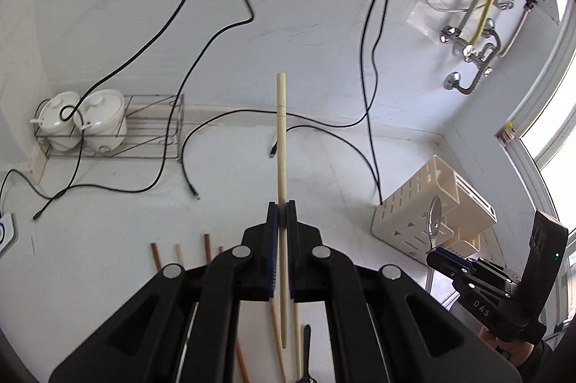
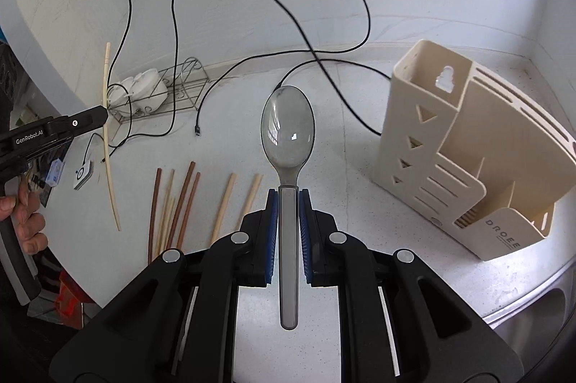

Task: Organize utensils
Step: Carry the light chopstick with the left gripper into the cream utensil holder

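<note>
My left gripper (image 1: 282, 207) is shut on a pale chopstick (image 1: 281, 138), which stands up above the white counter; the same chopstick (image 2: 106, 145) shows at the left of the right wrist view. My right gripper (image 2: 288, 192) is shut on the handle of a metal spoon (image 2: 288, 130), bowl pointing away, held above the counter. In the left wrist view that spoon (image 1: 434, 215) hangs in front of the beige utensil holder (image 1: 414, 213). The holder (image 2: 460, 152) stands to the right of the spoon. Several brown and pale chopsticks (image 2: 180, 203) lie on the counter below.
Black cables (image 1: 223, 22) trail over the wall and counter. A wire rack (image 1: 151, 127) with two white lidded pots (image 1: 104, 116) stands at the back left. Pipes and valves (image 1: 471, 48) are on the wall at right. A sink rim (image 2: 532, 296) shows at lower right.
</note>
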`<control>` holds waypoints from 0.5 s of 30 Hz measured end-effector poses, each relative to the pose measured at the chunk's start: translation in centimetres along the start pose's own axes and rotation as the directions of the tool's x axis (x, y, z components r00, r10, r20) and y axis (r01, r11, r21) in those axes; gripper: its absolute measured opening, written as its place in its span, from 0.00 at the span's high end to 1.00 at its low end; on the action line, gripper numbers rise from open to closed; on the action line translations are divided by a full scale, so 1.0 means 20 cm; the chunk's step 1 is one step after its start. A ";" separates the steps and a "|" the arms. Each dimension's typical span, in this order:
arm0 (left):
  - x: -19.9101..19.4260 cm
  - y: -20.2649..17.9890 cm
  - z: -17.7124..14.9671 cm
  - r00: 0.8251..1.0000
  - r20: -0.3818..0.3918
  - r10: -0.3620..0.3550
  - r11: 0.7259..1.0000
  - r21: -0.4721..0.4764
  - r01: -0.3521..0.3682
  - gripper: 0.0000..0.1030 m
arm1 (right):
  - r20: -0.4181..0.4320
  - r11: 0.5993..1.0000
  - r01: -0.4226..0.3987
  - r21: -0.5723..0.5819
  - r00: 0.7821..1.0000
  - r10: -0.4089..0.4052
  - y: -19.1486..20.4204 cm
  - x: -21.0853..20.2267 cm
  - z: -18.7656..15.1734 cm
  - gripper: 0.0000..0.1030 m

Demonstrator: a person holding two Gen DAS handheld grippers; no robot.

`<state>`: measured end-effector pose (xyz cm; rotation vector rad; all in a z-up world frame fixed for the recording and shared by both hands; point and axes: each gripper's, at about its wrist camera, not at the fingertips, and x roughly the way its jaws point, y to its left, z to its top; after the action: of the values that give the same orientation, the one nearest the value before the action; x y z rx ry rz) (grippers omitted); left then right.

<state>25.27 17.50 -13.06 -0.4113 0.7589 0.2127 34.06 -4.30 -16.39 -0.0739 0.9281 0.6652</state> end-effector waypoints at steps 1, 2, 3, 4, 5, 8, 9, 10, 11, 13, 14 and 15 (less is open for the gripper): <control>0.00 -0.05 0.01 1.000 0.019 -0.020 1.000 0.023 0.020 0.96 | 0.043 1.000 0.019 0.014 0.999 -0.020 -0.03 -0.04 0.00 0.89; 0.00 -0.10 0.03 0.998 0.039 -0.038 0.998 0.046 0.036 0.96 | 0.082 0.999 0.034 0.031 0.996 -0.037 -0.05 -0.08 0.00 0.89; 0.00 -0.14 0.04 0.997 0.060 -0.054 0.996 0.069 0.050 0.96 | 0.115 0.997 0.052 0.049 0.992 -0.057 -0.08 -0.12 0.00 0.89; 0.01 -0.19 0.05 0.994 0.076 -0.074 0.993 0.093 0.067 0.96 | 0.148 0.995 0.073 0.064 0.986 -0.081 -0.10 -0.15 0.00 0.89; 0.02 -0.23 0.07 0.991 0.090 -0.098 0.989 0.120 0.086 0.96 | 0.178 0.993 0.092 0.075 0.979 -0.104 -0.13 -0.19 0.00 0.89; 0.04 -0.36 0.11 0.979 0.131 -0.156 0.974 0.188 0.130 0.96 | 0.265 0.982 0.152 0.109 0.948 -0.176 -0.20 -0.28 0.00 0.89; 0.04 -0.40 0.13 0.974 0.146 -0.176 0.968 0.205 0.144 0.96 | 0.296 0.978 0.167 0.128 0.934 -0.199 -0.23 -0.31 0.00 0.89; 0.05 -0.44 0.15 0.968 0.157 -0.193 0.962 0.223 0.156 0.96 | 0.316 0.973 0.181 0.145 0.923 -0.219 -0.26 -0.32 0.01 0.89; 0.06 -0.48 0.16 0.963 0.167 -0.213 0.956 0.238 0.170 0.96 | 0.339 0.969 0.189 0.162 0.911 -0.234 -0.29 -0.34 0.01 0.89; 0.07 -0.54 0.18 0.949 0.195 -0.249 0.946 0.260 0.195 0.96 | 0.385 0.958 0.214 0.193 0.881 -0.274 -0.33 -0.38 0.02 0.89; 0.08 -0.57 0.19 0.940 0.209 -0.268 0.941 0.267 0.209 0.96 | 0.405 0.952 0.227 0.205 0.866 -0.294 -0.35 -0.40 0.02 0.89; 0.09 -0.60 0.20 0.930 0.224 -0.292 0.934 0.274 0.227 0.96 | 0.424 0.945 0.243 0.218 0.848 -0.316 -0.37 -0.42 0.02 0.89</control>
<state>32.93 8.58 -8.30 -0.2397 0.4552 -0.0784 35.05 -14.31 -11.46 0.0842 0.4951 0.3097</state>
